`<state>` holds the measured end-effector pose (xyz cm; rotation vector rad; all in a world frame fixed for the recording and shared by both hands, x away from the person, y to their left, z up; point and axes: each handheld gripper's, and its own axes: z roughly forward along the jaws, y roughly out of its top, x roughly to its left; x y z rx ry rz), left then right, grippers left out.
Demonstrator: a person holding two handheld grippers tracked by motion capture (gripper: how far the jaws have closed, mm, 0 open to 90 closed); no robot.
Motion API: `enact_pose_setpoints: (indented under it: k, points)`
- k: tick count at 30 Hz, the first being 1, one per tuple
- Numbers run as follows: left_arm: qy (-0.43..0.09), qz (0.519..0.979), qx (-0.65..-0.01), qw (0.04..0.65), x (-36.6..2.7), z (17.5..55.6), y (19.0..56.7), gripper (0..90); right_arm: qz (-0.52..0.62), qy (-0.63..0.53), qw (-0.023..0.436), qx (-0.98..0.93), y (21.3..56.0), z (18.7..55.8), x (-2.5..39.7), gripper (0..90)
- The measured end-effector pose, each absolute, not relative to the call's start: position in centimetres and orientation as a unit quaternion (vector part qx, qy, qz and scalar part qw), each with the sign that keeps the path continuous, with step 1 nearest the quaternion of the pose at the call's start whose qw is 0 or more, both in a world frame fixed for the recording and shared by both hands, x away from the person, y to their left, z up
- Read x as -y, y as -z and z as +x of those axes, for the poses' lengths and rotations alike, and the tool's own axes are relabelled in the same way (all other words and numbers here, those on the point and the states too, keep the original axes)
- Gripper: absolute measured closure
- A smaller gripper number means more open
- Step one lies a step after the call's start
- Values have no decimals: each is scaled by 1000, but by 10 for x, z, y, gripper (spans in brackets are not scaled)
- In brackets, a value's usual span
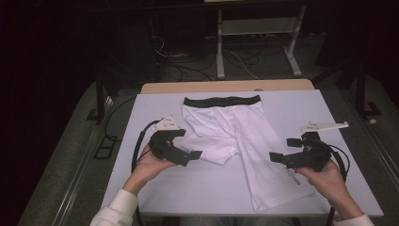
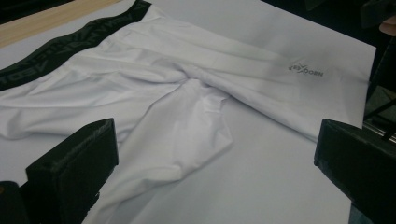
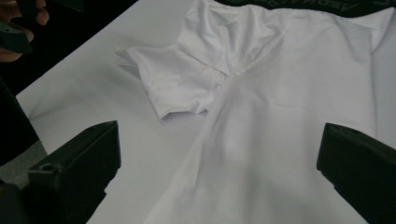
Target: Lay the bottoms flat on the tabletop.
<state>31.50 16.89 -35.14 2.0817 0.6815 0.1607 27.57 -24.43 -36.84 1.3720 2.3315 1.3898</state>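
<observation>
Holding position near the desk's (image 1: 155, 197) front edge, two hand-held grippers, one per hand, sleeves entering from the front.
Left hand-held gripper (image 1: 188, 151): toward the front-left, jaws spread wide and released, nothing between them; tips just beside the folded leg (image 1: 207, 151) of the shorts (image 1: 235, 127).
Right hand-held gripper (image 1: 283, 151): toward the front-right, jaws likewise spread and released, empty; tips at the outer side of the long leg (image 1: 270, 181).
Shorts, white: lying flat across the desk's middle. One leg stretches to the front edge, right of centre, bearing a small grey logo (image 2: 307, 69) near its hem. Other leg folded back on itself, bunched short, left of centre.
Waistband (image 1: 222, 100), black with lettering: toward the desk's far edge, lying straight along it.
Wooden strip (image 1: 226, 86): along the far edge, beyond the white surface.
Floor behind: cables (image 1: 188, 66) and a white frame (image 1: 256, 33), dim.
</observation>
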Motion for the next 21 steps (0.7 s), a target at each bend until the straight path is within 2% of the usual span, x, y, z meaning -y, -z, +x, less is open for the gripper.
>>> enact_pose_setpoints:
  k: [14,21]
  points:
    - [-73,826,-329,451,-212,326,364,0,420,-453,40,-785,371,293,205,17]
    - [-72,817,-354,450,-230,331,376,0,400,-449,18,-799,382,299,176,53]
